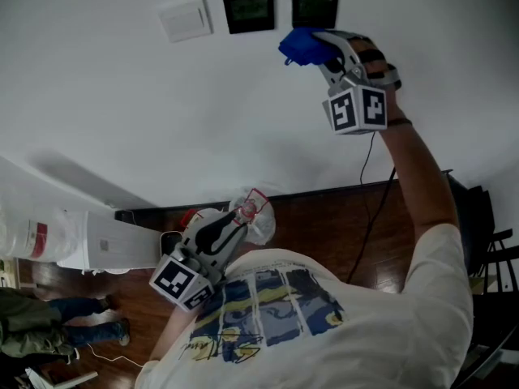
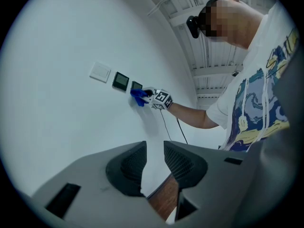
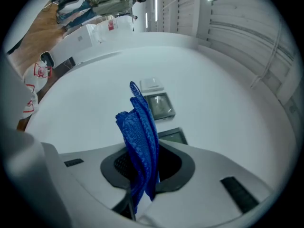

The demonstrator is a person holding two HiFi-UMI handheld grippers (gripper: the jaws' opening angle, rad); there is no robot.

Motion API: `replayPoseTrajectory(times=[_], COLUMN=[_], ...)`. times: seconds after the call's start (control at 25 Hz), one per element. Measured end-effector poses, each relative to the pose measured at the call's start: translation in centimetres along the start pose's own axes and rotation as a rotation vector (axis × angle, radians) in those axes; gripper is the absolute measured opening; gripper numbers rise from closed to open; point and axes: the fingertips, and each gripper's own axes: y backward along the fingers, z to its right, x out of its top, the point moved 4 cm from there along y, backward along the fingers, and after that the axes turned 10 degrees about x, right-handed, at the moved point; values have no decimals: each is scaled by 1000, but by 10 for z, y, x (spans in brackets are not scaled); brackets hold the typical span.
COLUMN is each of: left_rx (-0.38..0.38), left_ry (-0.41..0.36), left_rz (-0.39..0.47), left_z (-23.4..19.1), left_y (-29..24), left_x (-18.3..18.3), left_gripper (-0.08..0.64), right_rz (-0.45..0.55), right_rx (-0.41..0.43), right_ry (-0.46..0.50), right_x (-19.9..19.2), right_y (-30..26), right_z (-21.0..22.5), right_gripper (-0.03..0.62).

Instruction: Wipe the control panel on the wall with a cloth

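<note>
Two dark control panels (image 1: 249, 12) (image 1: 315, 9) sit on the white wall beside a white switch plate (image 1: 185, 18). My right gripper (image 1: 318, 45) is raised to the wall and shut on a crumpled blue cloth (image 1: 302, 47), just under the right-hand panel. I cannot tell whether the cloth touches the wall. In the right gripper view the cloth (image 3: 141, 141) stands up between the jaws of that gripper (image 3: 145, 161), in front of the panels (image 3: 162, 105) (image 3: 174, 136). My left gripper (image 1: 242, 217) hangs low by the person's chest; in its own view it (image 2: 155, 150) stands open by a narrow gap, holding nothing.
A black cable (image 1: 369, 209) runs down the wall to the dark baseboard and wooden floor (image 1: 324, 225). A white plastic bag (image 1: 261, 222) lies on the floor, a white unit (image 1: 73, 237) stands at the left, and dark furniture (image 1: 486, 241) at the right. Another person's legs (image 1: 57, 314) show lower left.
</note>
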Motion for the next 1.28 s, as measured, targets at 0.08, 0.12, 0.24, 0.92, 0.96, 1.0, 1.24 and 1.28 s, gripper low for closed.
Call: replayPoseTrajectory(times=[0.08, 0.12, 0.24, 0.92, 0.96, 1.0, 1.24, 1.28], left_rx=[-5, -9, -19, -13, -12, -12, -1, 2], left_ry=[1, 0, -10, 10, 10, 10, 12, 12], left_rz=[-1, 0, 7, 14, 12, 11, 4, 4], left_z=[0, 1, 3, 4, 4, 5, 5, 5], left_y=[-1, -1, -4, -3, -3, -4, -2, -2], left_x=[0, 0, 0, -1, -1, -2, -3, -4], left_gripper=[114, 114, 114, 114, 114, 114, 114, 114], right_rz=[32, 38, 24, -32, -33, -35, -46, -44], right_rx=[-57, -83, -134, 16, 26, 35, 58, 58], right_ry=[2, 7, 33, 33, 30, 26, -9, -13], right_x=[13, 16, 17, -13, -14, -15, -27, -28], right_y=[12, 15, 16, -11, -13, -15, -23, -23], right_z=[28, 41, 73, -7, -13, -18, -35, -35], right_gripper=[91, 91, 91, 91, 91, 91, 91, 91])
